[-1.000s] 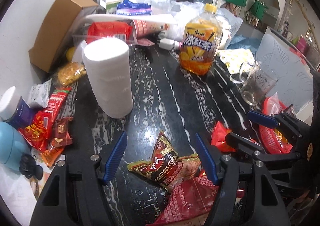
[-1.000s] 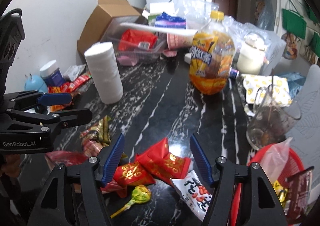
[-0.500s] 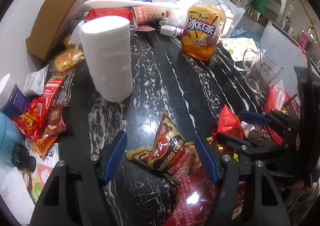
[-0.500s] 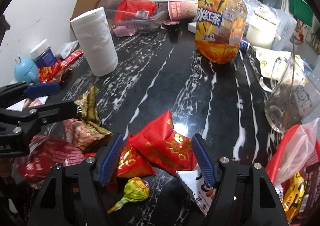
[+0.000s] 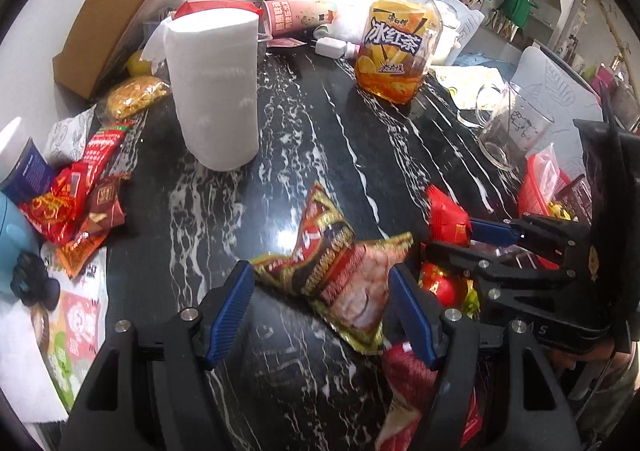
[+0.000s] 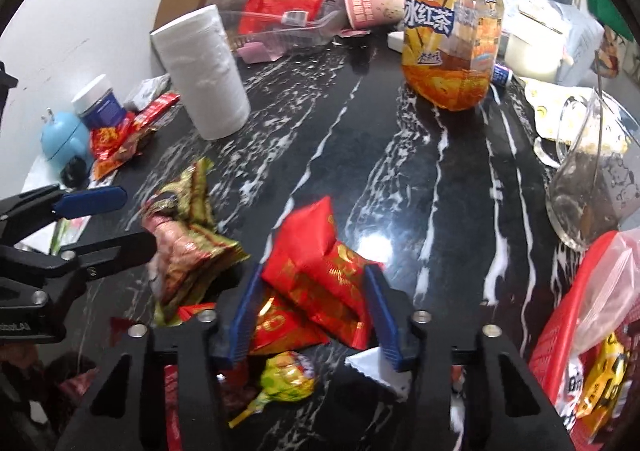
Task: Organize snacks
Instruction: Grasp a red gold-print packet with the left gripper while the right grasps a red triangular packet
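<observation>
My right gripper [image 6: 312, 311] has just been closing, and its blue pads now press on either side of a shiny red snack packet with gold print [image 6: 320, 271] that lies on the black marble-patterned tabletop [image 6: 400, 171], over a second red packet. Just below it lie a green-wrapped lollipop [image 6: 286, 375] and a white packet corner [image 6: 380, 371]. My left gripper [image 5: 322, 311] stands about half open, its blue fingers [image 5: 230, 311] apart on either side of a crinkled dark red-and-gold snack bag [image 5: 336, 263]; the pads do not press on it. A red plastic basket [image 6: 560, 331] with a clear bag in it sits at the right edge of the table. Farther back stand a white paper towel roll [image 5: 214, 87] and a large bottle of orange iced tea [image 5: 396, 47], well apart from both packets.
</observation>
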### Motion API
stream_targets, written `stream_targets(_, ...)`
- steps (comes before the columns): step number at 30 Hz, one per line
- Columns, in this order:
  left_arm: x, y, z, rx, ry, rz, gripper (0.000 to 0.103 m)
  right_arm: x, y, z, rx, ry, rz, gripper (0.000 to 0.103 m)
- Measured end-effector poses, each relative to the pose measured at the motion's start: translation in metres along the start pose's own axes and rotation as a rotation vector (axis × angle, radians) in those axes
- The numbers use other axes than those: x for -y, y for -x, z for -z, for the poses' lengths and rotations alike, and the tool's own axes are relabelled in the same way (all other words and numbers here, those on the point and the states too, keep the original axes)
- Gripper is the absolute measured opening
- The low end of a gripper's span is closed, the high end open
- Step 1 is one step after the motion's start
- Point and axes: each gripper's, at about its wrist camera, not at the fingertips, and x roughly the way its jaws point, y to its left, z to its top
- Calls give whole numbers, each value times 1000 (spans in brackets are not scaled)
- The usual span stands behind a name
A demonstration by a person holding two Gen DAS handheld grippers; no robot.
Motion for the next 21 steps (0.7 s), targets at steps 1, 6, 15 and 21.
stream_targets(1, 1, 2, 3, 0, 0, 6, 68, -2, 2, 2, 1, 3, -6, 37)
stream_targets(6, 5, 14, 17, 17, -9, 11, 68, -11, 13, 15, 21, 20, 9, 28)
stream_targets(15, 22, 39, 27, 69, -47, 41, 69, -15, 60, 33, 150, -15, 13, 24)
stream_targets(21, 47, 42, 27, 81, -101, 96, 69, -10, 87, 50, 190, -46, 28, 24)
